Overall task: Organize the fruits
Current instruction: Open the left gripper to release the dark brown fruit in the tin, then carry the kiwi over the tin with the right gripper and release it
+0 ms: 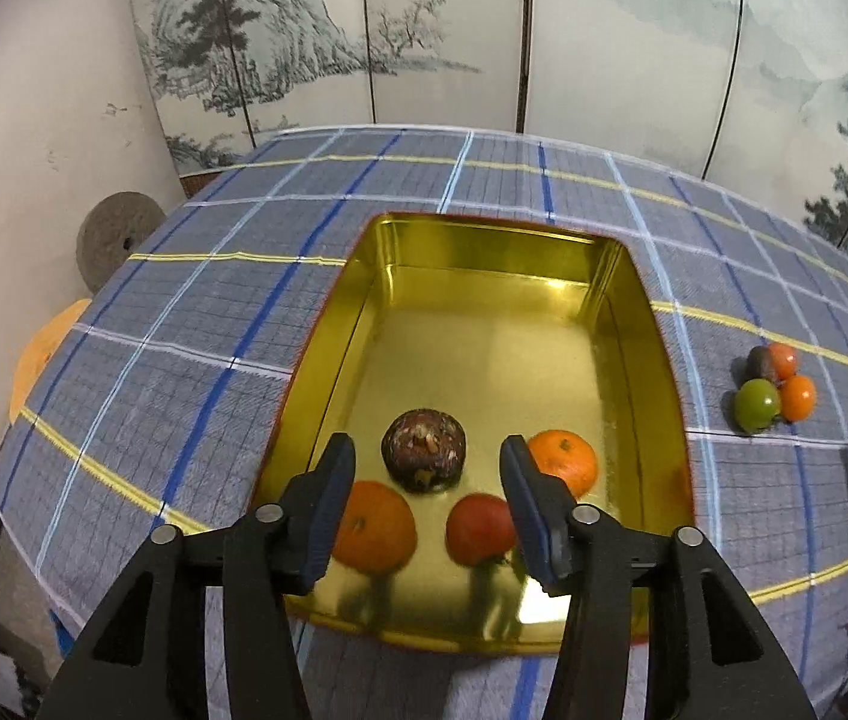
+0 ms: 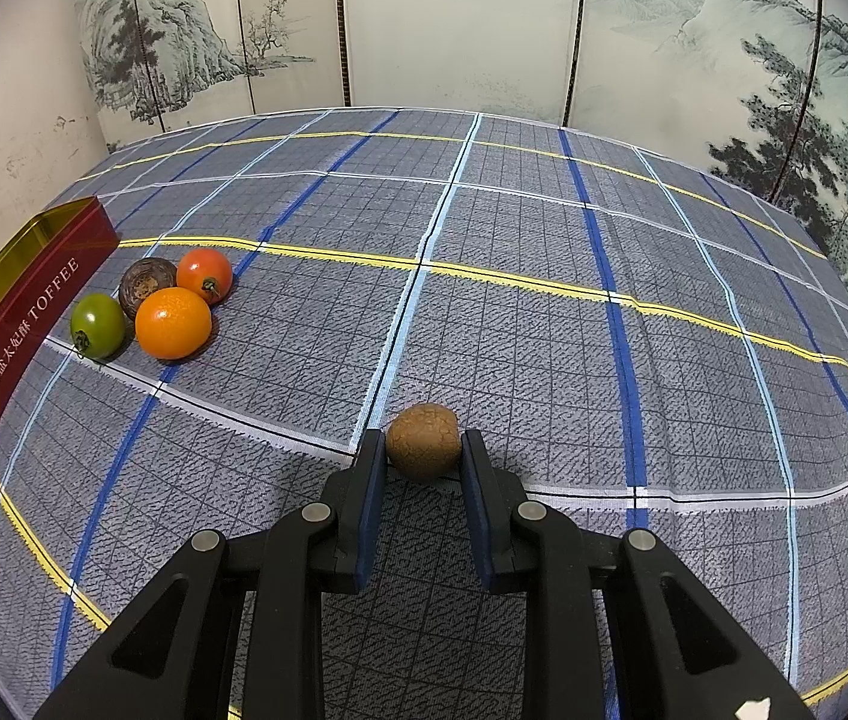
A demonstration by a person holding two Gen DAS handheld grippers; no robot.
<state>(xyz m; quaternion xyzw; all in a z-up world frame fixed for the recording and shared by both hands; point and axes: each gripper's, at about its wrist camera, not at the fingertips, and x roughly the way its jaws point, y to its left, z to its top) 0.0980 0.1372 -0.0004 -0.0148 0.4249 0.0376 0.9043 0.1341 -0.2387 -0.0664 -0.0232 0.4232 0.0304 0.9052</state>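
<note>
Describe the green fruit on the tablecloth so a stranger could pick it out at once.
Start at the red toffee tin on the plaid tablecloth. Just beside its long wall, on the cloth, sits a tight cluster of four fruits. The green tomato is the one nearest the tin, the only green piece, next to an orange, a red tomato and a dark brown fruit.

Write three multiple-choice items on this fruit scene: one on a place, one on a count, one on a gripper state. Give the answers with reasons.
1. Where does the green tomato lie?
A. In the tin
B. On the tablecloth beside the tin
C. In a gripper

2. How many fruits lie in the gold tin?
A. Two
B. Four
C. Six

3. What is the right hand-held gripper doing?
A. Closed on a brown fruit
B. Open and empty
C. Holding an orange

Answers: 1 B, it sits on the cloth in a cluster outside the tin. 2 B, the left view shows four inside. 3 A, both fingers press the brown fruit.
</note>
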